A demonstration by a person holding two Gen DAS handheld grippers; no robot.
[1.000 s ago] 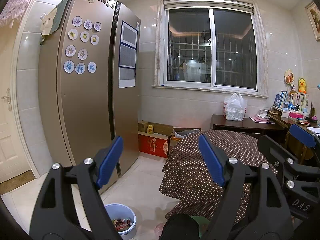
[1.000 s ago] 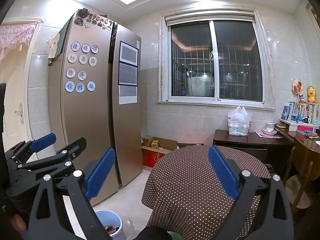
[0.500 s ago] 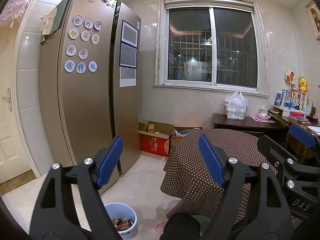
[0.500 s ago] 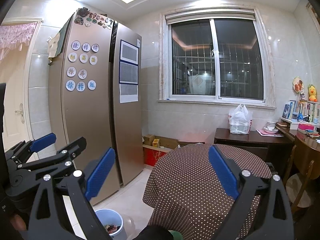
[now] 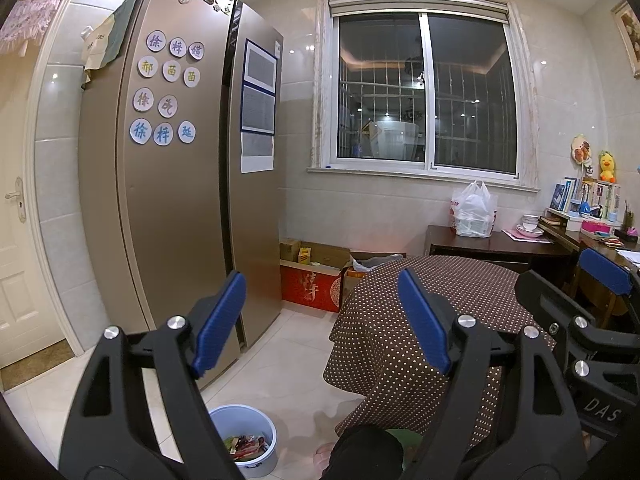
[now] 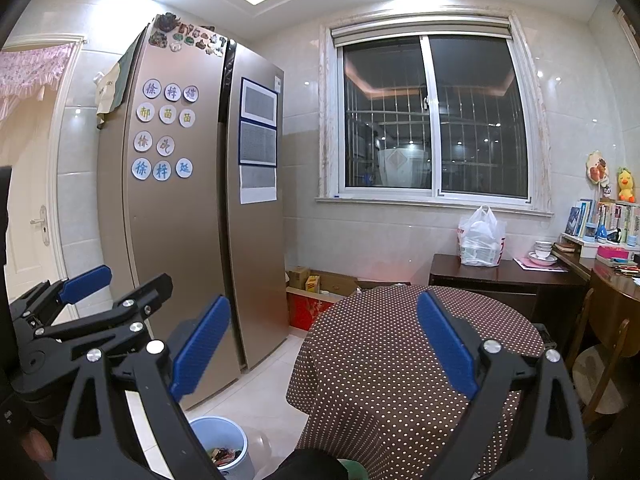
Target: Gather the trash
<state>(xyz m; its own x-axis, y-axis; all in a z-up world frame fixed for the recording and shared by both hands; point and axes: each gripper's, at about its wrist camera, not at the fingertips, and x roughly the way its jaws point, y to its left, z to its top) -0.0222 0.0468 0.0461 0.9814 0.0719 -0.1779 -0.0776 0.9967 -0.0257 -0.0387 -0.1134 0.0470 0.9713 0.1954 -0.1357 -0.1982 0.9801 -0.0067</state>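
Note:
A light blue trash bin (image 5: 245,438) stands on the tiled floor low in the left wrist view, with colourful wrappers inside; it also shows in the right wrist view (image 6: 219,446). My left gripper (image 5: 322,320) is open and empty, held high above the floor. My right gripper (image 6: 324,344) is open and empty, level with the round table with the brown dotted cloth (image 6: 404,344). The left gripper (image 6: 86,288) shows at the left of the right wrist view. No loose trash is visible on the table or the floor.
A tall gold fridge (image 5: 176,184) stands at the left. Cardboard boxes (image 5: 316,276) sit under the window. A dark side table (image 5: 496,242) carries a white plastic bag (image 5: 474,210). A wooden chair (image 6: 604,344) and a desk with books are at the right.
Both views have shifted very slightly; the grippers stay open and nothing has been picked up or moved.

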